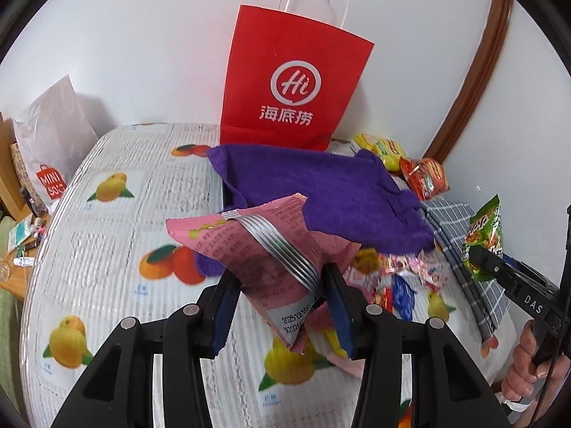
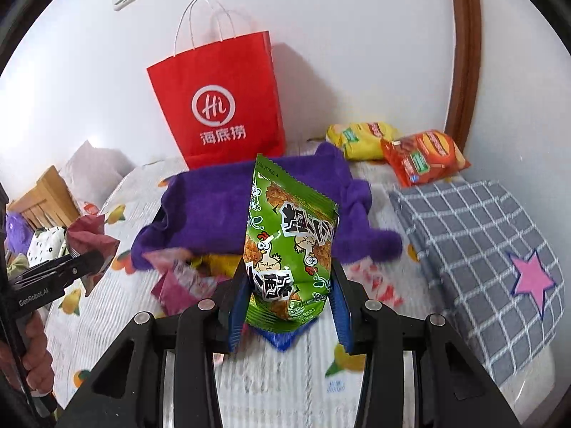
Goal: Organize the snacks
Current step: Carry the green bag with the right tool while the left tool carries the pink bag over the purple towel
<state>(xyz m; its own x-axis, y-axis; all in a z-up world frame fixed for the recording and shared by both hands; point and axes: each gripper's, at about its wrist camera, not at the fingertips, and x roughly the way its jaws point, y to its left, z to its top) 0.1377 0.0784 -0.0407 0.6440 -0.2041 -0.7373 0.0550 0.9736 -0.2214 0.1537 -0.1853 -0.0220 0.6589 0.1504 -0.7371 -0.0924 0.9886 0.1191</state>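
Left wrist view, pink snack packet clamped upright in left tool above fruit-print desk, green snack packet gripped by right tool, grey checked cloth's pink star seen only from right wrist.

Paper bag upright at back against wall, towel on the table right in front of it. Two snack packs behind-right of towel, by the wall. Folded checked cloth on right w/ star patch on top. Loose wrappers at towel's front edge. One pack up in right gripper, another in left gripper, both above the table.
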